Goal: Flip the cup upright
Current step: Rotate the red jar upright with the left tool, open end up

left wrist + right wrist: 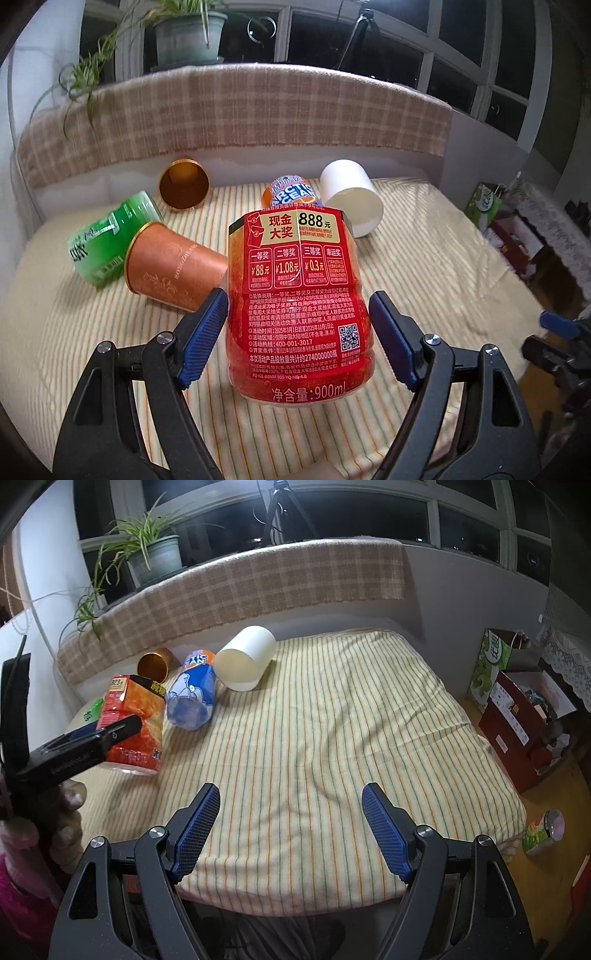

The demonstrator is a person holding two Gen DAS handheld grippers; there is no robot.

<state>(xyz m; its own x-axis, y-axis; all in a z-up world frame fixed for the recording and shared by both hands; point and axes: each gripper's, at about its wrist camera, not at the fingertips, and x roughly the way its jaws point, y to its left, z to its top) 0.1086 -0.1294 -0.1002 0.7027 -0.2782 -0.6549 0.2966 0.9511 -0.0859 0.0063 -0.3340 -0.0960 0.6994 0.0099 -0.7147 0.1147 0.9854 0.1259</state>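
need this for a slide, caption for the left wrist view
Left tool open around the red cup on the striped cloth, other cups lying tipped behind.

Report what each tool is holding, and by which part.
The left tool straddles the lower body of the red-labelled plastic cup, pads at its sides; whether they grip cannot be told. The right tool is open, holding nothing.

Cups (173, 271) on bed (332, 720)
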